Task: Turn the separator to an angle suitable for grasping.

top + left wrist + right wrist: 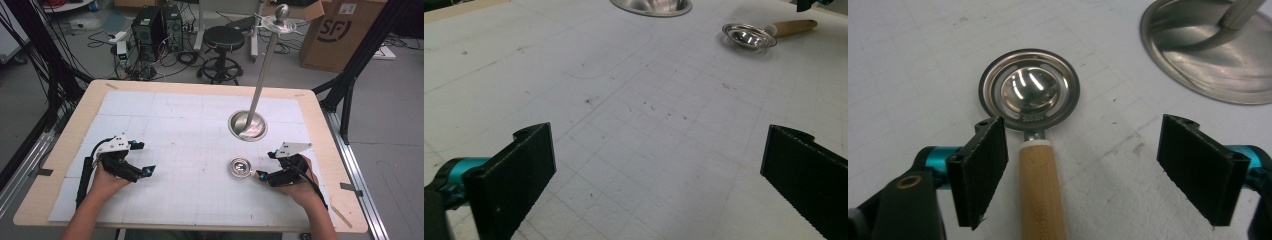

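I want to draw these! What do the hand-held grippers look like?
Each hand-held gripper, left and right, is black with two flat black jaws, shiny teal bits beside them, and a grey three-cornered plate on top. A black cable trails back from each. The forearms are bare, with no sleeves showing.

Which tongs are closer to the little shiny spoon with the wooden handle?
The right tongs. Their open jaws sit on either side of the spoon's wooden handle, not yet squeezing it. The left tongs are far across the table.
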`<state>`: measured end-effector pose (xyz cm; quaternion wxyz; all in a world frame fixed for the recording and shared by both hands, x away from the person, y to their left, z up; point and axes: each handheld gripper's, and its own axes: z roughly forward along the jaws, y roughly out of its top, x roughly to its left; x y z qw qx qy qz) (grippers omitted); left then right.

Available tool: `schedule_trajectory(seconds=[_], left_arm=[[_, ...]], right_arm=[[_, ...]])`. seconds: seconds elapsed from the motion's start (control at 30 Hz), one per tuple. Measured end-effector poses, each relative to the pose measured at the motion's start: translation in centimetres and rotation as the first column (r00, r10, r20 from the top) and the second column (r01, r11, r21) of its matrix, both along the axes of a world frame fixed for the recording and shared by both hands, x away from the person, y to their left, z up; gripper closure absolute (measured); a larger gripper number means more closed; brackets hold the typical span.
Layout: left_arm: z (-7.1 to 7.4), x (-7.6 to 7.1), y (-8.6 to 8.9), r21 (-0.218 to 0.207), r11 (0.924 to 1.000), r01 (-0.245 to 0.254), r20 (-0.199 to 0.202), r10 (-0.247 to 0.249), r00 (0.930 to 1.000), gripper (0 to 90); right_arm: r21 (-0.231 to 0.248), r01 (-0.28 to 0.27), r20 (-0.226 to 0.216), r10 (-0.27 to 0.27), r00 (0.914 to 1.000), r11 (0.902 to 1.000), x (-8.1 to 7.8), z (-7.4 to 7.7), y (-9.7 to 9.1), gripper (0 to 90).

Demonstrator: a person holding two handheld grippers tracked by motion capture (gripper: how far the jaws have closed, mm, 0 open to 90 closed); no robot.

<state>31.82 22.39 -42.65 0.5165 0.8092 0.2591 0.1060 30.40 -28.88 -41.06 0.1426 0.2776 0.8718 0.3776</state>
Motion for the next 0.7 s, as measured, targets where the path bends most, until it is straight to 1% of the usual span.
schedule_trajectory(seconds=[0.03,0.07,0.1,0.13,0.17,0.2,0.33,0.37,0.47,0.53,0.57,0.6,0.63,0.67,0.7], left_arm=[[0.0,0.0,0.0,0.0,1.0,0.0,0.0,0.0,1.0,1.7],[0.0,0.0,0.0,0.001,1.0,0.002,0.002,-0.002,1.0,1.7],[0.0,0.0,0.0,0.002,1.0,0.005,0.002,-0.005,1.0,1.7],[0.0,0.0,-0.1,0.0,1.0,0.005,0.002,-0.005,1.0,1.7],[0.0,0.0,-0.1,0.0,1.0,0.004,0.002,-0.004,1.0,1.7],[0.0,0.0,-0.1,-0.001,1.0,0.005,0.0,-0.005,1.0,1.7],[-0.1,0.1,-0.1,0.0,1.0,0.009,-0.003,-0.009,1.0,1.7],[-0.1,0.1,-0.1,-0.001,1.0,0.009,-0.002,-0.009,1.0,1.7],[-0.1,0.1,-0.1,0.002,0.9999,0.01,-0.004,-0.01,0.9999,1.7],[-0.1,0.1,-0.1,0.002,0.9999,0.012,-0.006,-0.012,0.9999,1.7],[-0.2,0.1,-0.2,0.0,0.9999,0.012,-0.007,-0.012,0.9999,1.7],[-0.2,0.1,-0.2,0.0,0.9999,0.012,-0.007,-0.012,0.9999,1.7],[-0.2,0.1,-0.2,-0.002,0.9999,0.012,-0.009,-0.012,0.9999,1.7],[-0.2,0.2,-0.2,0.0,0.9999,0.012,-0.008,-0.012,0.9999,1.7],[-0.2,0.2,-0.2,0.001,0.9999,0.012,-0.009,-0.012,0.9999,1.7]], right_arm=[[-0.006,-0.007,-0.014,0.007,0.9999,1.0,-0.1,0.0,0.2,24.1],[-0.016,-0.013,-0.021,0.012,0.9997,0.9998,-0.1,-0.1,0.3,25.1],[-0.016,-0.013,-0.021,0.012,0.9997,0.9998,-0.1,-0.1,0.3,25.1],[-0.036,-0.021,-0.037,0.02,0.9991,0.9991,0.0,-0.1,0.6,28.1],[-0.036,-0.021,-0.037,0.02,0.9991,0.9991,0.0,-0.1,0.6,28.1],[-0.059,-0.031,-0.049,0.028,0.9984,0.9978,0.0,-0.2,0.9,31.1],[-0.101,-0.046,-0.074,0.038,0.9966,0.9938,0.0,-0.4,1.3,36.4],[-0.105,-0.044,-0.087,0.035,0.9956,0.9935,-0.1,-0.5,1.5,37.7],[-0.12,-0.055,-0.095,0.044,0.9945,0.9913,-0.1,-0.5,1.7,42.5],[-0.126,-0.053,-0.097,0.04,0.9945,0.9907,-0.1,-0.6,1.8,43.4],[-0.144,-0.063,-0.108,0.048,0.993,0.9876,-0.1,-0.6,1.9,47.3],[-0.144,-0.063,-0.108,0.048,0.993,0.9876,-0.1,-0.6,1.9,47.3],[-0.161,-0.056,-0.108,0.039,0.9934,0.9853,-0.2,-0.7,2.1,49.7],[-0.161,-0.056,-0.108,0.039,0.9934,0.9853,-0.2,-0.7,2.1,49.7],[-0.167,-0.066,-0.113,0.047,0.9925,0.9838,-0.2,-0.7,2.1,51.5]])
